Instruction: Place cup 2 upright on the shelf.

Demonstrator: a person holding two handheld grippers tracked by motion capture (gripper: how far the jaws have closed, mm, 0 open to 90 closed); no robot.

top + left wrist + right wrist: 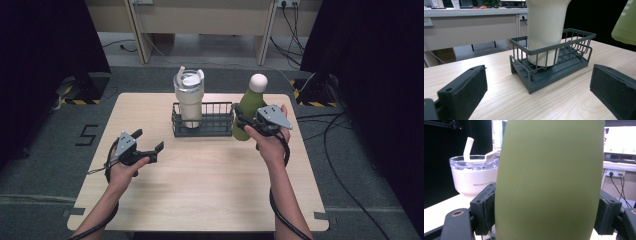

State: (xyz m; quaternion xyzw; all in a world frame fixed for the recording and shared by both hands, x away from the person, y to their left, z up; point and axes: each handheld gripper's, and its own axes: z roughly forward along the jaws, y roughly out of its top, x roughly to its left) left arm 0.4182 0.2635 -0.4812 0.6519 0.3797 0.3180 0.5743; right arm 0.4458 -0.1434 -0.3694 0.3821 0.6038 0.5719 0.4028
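My right gripper (248, 121) fingers clench the green bottle (248, 107) beside the basket (202, 121), while my left gripper (149, 141) fingers stand spread over the counter (200, 180).

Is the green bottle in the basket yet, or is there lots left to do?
Not yet. Done: the white cup already stands in the left end of the basket. In hand: the right hand-held gripper is shut on the green bottle, just right of the basket. Left: probably setting the bottle into the free space beside the cup. The left hand-held gripper is open, holding nothing.
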